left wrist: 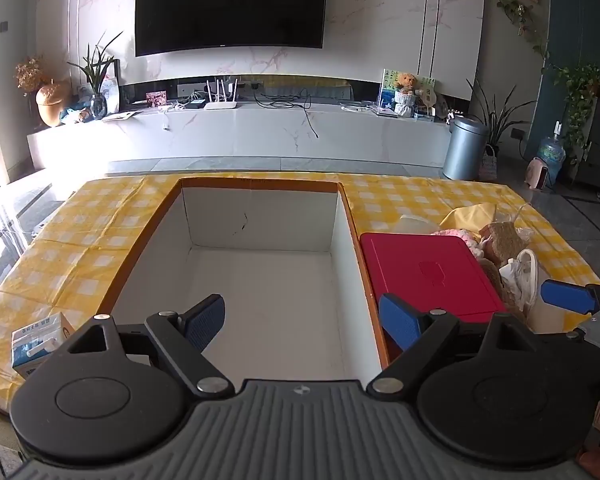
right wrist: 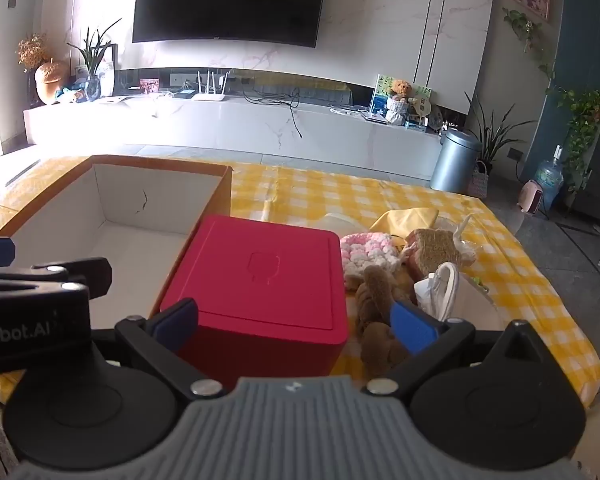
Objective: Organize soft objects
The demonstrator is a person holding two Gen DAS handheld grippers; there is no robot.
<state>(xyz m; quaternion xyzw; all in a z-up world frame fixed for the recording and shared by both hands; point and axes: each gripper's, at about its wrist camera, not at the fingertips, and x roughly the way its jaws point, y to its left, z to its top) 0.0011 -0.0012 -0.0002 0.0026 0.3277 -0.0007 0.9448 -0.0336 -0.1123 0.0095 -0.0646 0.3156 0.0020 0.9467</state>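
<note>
A large open cardboard box (left wrist: 260,280) with a white inside stands on the yellow checked tablecloth (left wrist: 80,232); it holds nothing. My left gripper (left wrist: 302,318) is open above its near end. A red lidded box (right wrist: 264,276) stands right of it. My right gripper (right wrist: 296,320) is open, its fingers on either side of the red box's near end. Soft things lie in a pile to the right: a pink and white knitted piece (right wrist: 366,250), a brown plush toy (right wrist: 376,312), a brown sponge in plastic (right wrist: 434,250), a yellow cloth (right wrist: 406,218) and a white bag (right wrist: 444,288).
A small blue and white carton (left wrist: 38,340) stands at the near left of the table. The cardboard box also shows in the right wrist view (right wrist: 112,208). Beyond the table are a TV bench (left wrist: 240,128) and a grey bin (left wrist: 464,148).
</note>
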